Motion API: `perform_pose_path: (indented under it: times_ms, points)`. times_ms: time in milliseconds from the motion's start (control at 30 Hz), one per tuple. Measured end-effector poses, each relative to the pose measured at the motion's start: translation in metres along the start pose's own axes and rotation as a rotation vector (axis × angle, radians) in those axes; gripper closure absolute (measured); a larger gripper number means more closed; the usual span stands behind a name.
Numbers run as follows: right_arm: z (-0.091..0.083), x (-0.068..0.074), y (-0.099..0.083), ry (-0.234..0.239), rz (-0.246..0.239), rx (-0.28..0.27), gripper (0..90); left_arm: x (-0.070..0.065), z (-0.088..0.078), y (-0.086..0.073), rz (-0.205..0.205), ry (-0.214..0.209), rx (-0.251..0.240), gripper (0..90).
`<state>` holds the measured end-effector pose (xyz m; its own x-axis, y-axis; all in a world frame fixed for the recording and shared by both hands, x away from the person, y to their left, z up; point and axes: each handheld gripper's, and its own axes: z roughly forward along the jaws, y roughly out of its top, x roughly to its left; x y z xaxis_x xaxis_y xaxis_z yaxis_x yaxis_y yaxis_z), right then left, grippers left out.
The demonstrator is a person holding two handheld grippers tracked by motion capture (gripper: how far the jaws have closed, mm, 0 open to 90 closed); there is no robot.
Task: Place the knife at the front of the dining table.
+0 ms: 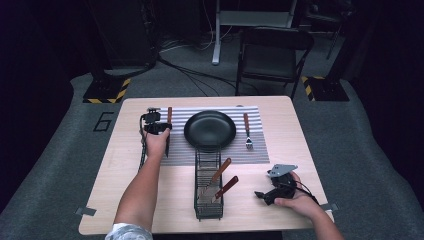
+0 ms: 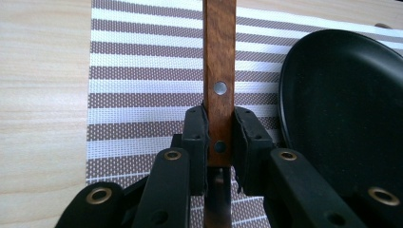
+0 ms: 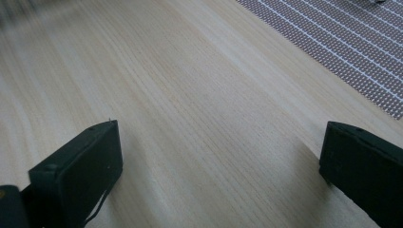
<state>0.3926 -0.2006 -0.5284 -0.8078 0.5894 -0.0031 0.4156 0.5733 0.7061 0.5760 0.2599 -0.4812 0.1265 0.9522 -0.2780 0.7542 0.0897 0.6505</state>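
wooden-handled knife (image 1: 169, 120) lies on the striped mat (image 1: 175, 156) left of the black plate (image 1: 210, 130) from above, left gripper (image 2: 219, 137) clamps its handle in its own view, right gripper (image 3: 218, 161) gapes wide, empty, over bare table (image 3: 190, 95).

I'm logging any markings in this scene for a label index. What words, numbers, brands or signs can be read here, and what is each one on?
"6": a dark numeral marked on the grey floor covering, left of the table.
No wording on the yellow-and-black hazard stripes at the stand bases: pattern only.
No readable text on the striped placemat, black plate, wire rack or wooden-handled cutlery.
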Motion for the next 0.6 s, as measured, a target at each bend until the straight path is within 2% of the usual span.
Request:
perform_pose_path:
  times_ms: [367, 600]
  points:
    - [0.0, 0.0, 0.0, 0.001, -0.001, 0.0, 0.0, 0.004, 0.016, -0.004, -0.036, 0.006, 0.026, 76.8]
    - [0.0, 0.0, 0.0, 0.002, 0.005, 0.005, 0.0, 0.005, 0.023, -0.004, -0.041, 0.038, 0.035, 76.8]
